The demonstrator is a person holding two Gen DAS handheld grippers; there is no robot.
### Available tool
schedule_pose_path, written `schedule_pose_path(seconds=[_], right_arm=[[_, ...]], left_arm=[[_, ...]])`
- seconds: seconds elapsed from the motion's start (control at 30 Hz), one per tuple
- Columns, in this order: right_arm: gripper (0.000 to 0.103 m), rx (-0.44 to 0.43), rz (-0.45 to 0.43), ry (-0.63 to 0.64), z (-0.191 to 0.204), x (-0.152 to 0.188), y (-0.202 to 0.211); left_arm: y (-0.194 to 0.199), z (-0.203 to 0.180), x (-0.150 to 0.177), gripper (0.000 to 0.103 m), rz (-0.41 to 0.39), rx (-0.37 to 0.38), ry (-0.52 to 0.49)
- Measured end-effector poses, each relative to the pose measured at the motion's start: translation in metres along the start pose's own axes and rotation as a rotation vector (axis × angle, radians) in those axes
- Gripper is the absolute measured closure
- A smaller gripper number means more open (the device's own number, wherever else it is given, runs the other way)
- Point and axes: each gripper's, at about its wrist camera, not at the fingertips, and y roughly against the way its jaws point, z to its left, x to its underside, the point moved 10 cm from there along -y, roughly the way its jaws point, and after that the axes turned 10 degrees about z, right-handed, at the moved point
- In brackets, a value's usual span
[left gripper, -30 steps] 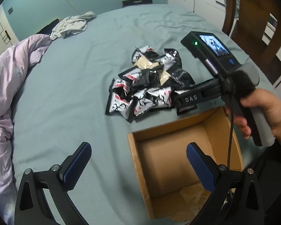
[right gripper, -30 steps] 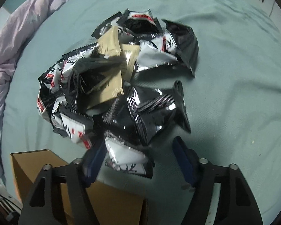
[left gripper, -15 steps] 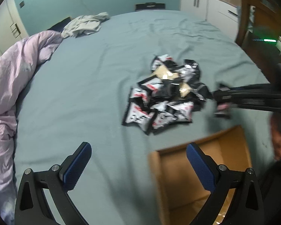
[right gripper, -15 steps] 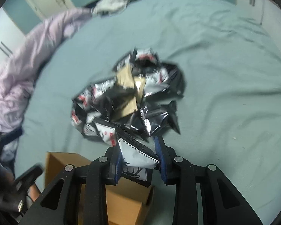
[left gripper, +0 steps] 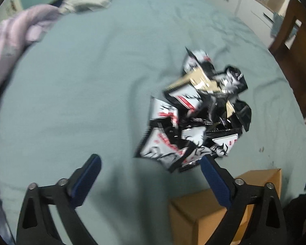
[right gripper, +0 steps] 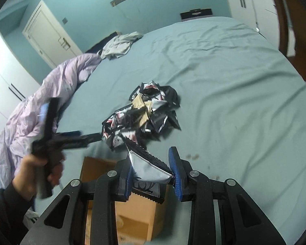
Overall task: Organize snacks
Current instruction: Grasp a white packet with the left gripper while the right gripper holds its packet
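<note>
A heap of black, white and tan snack packets (left gripper: 197, 118) (right gripper: 142, 114) lies on the teal bed sheet. My right gripper (right gripper: 152, 170) is shut on one white and black snack packet (right gripper: 149, 167), held above an open cardboard box (right gripper: 132, 216) at the bed's near edge. In the left wrist view my left gripper (left gripper: 151, 168) hangs over the sheet just short of the heap's near edge, its jaws wide and closing, nothing between them. The box's corner (left gripper: 195, 214) shows below its right finger. In the right wrist view a hand carries the left gripper (right gripper: 91, 137) toward the heap.
A lilac duvet (right gripper: 40, 110) is bunched along the left of the bed, a grey garment (right gripper: 120, 45) lies at the far end. A wooden chair (left gripper: 297, 47) and white cabinets (right gripper: 246, 4) stand on the right. A white door (right gripper: 49, 34) is in the teal wall.
My right gripper shut on a packet at the heap's near edge and lifted it back over the box. My left gripper moved from above the box out toward the heap.
</note>
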Motion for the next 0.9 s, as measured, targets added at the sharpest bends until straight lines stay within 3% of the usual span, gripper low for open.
schedule_pose_path(seconds=[0.1, 0.2, 0.3, 0.4, 0.53, 0.63, 0.9], right_arm=[[0.073, -0.007, -0.033, -0.013, 0.000, 0.014, 0.013], [0.073, -0.008, -0.052, 0.008, 0.007, 0.014, 0.013], [0.073, 0.024, -0.031, 0.019, 0.008, 0.013, 0.001], [0.073, 0.064, -0.005, 0.015, 0.008, 0.010, -0.011], [0.073, 0.088, -0.011, 0.024, 0.015, 0.004, -0.011], [0.073, 0.104, -0.020, 0.035, 0.019, 0.006, -0.009], [0.073, 0.132, -0.022, 0.051, 0.021, 0.007, -0.009]], left_arm=[[-0.024, -0.006, -0.010, 0.011, 0.049, 0.022, -0.007], [-0.037, -0.016, -0.017, 0.014, 0.062, 0.090, -0.014], [-0.039, -0.029, -0.017, 0.034, 0.069, 0.194, -0.007], [-0.038, -0.036, -0.012, 0.043, 0.074, 0.230, -0.022], [-0.024, -0.040, -0.010, 0.065, 0.032, 0.230, -0.040], [-0.002, -0.038, -0.010, 0.073, -0.016, 0.185, -0.023], [0.093, -0.058, 0.004, 0.074, -0.196, 0.136, -0.094]])
